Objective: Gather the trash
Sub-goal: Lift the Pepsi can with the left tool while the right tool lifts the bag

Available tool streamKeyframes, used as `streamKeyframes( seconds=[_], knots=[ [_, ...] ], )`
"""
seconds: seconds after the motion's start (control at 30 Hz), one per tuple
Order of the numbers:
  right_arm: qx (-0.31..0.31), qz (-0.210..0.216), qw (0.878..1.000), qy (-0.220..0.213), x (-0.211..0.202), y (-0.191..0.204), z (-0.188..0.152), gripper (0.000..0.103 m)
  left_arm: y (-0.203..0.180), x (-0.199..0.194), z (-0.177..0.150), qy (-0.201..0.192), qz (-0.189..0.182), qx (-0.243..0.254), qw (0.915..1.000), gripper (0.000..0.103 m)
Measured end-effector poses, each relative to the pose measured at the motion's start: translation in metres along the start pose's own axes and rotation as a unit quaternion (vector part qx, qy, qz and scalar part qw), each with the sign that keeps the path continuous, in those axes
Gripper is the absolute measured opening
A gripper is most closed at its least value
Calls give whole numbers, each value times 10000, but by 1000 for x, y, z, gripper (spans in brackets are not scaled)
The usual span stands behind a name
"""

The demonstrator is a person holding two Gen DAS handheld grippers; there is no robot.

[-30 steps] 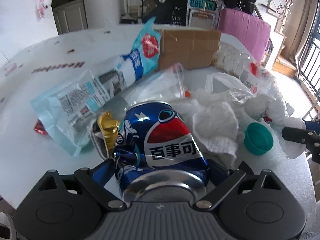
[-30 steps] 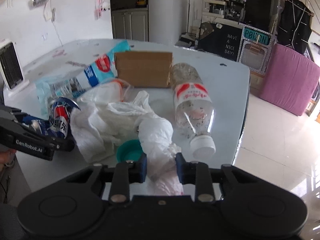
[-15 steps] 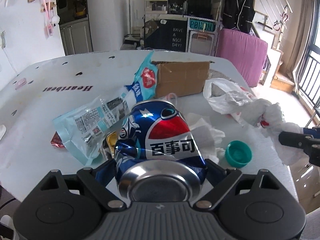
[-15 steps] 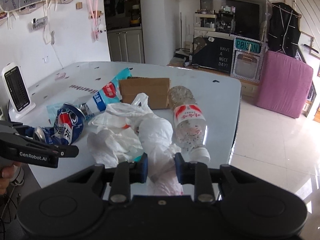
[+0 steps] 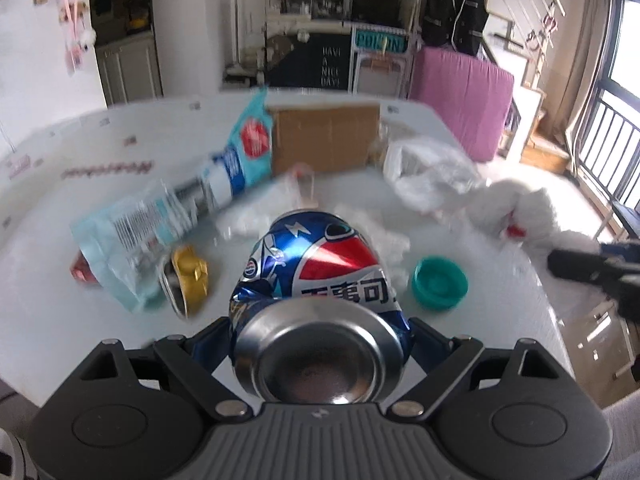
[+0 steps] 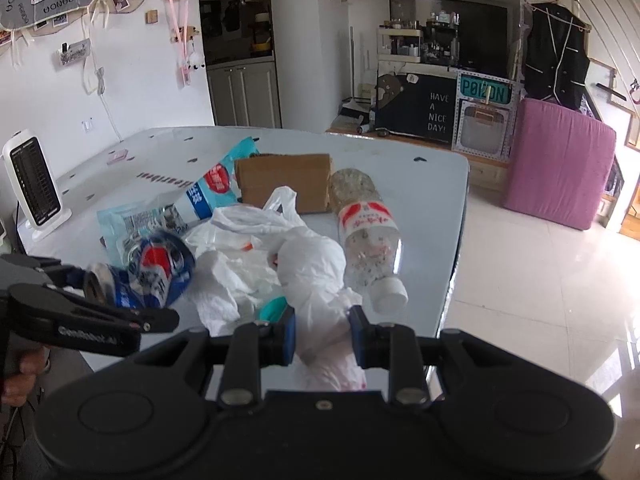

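My left gripper (image 5: 320, 336) is shut on a crushed blue Pepsi can (image 5: 316, 272) and holds it above the white table (image 5: 80, 320); the can also shows in the right wrist view (image 6: 156, 268). My right gripper (image 6: 322, 336) is shut on a white plastic bag (image 6: 316, 276) at the table's near right edge; the bag trails back over the table (image 5: 436, 176). A crushed gold can (image 5: 188, 276), a teal lid (image 5: 440, 282) and crumpled tissue (image 6: 224, 280) lie on the table.
A light-blue snack wrapper (image 5: 160, 220), a brown cardboard box (image 5: 324, 138) and an empty plastic bottle (image 6: 366, 236) lie further back. A white heater (image 6: 34, 184) stands at the table's left end. A pink mattress (image 6: 560, 164) stands on the floor to the right.
Both grippers have lifted and pulled back from the pile with the can and the bag. The bag has stretched upward off the table.
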State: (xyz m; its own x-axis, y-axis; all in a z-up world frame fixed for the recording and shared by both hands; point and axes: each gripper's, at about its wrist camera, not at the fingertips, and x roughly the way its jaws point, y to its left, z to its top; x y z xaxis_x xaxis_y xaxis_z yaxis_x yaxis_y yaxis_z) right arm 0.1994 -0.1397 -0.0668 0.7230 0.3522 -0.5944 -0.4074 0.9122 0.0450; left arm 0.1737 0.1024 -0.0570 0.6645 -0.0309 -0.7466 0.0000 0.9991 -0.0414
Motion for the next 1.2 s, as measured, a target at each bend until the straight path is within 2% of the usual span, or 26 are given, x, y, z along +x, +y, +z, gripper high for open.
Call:
streamKeyframes(
  seconds=[0.13,0.2,0.3,0.43,0.5,0.53,0.67,0.77,0.87,1.0,1.13,1.2],
  knots=[
    [10,25,10000,36,0,1,-3,28,12,15,-7,398,-409,-249,9981,94],
    [11,40,10000,37,0,1,-2,28,18,17,-8,553,-701,-431,9951,102],
    [24,51,10000,24,0,0,-1,28,26,11,-6,507,-882,-584,9931,103],
    [77,52,10000,35,3,-1,-1,28,36,11,4,524,-914,-635,9924,100],
    [87,56,9999,56,4,-1,-2,28,39,15,5,695,-943,-638,9911,85],
    [96,61,9999,64,4,-2,-2,28,42,18,3,802,-985,-678,9896,84],
    [96,55,9999,85,5,-1,-2,28,50,19,0,761,-1103,-785,9879,84],
    [92,67,9999,105,6,0,-3,28,52,20,-5,808,-850,-825,9897,85],
    [97,129,9998,122,6,1,-4,28,57,20,-9,925,-865,-980,9871,90],
    [109,181,9997,117,5,4,-7,28,65,16,-6,853,-767,-1044,9879,99],
    [115,256,9995,109,4,8,-9,28,75,26,-9,1000,-993,-1287,9816,99],
    [113,272,9995,122,4,10,-10,28,72,25,-10,890,-982,-1193,9840,99]
  ],
)
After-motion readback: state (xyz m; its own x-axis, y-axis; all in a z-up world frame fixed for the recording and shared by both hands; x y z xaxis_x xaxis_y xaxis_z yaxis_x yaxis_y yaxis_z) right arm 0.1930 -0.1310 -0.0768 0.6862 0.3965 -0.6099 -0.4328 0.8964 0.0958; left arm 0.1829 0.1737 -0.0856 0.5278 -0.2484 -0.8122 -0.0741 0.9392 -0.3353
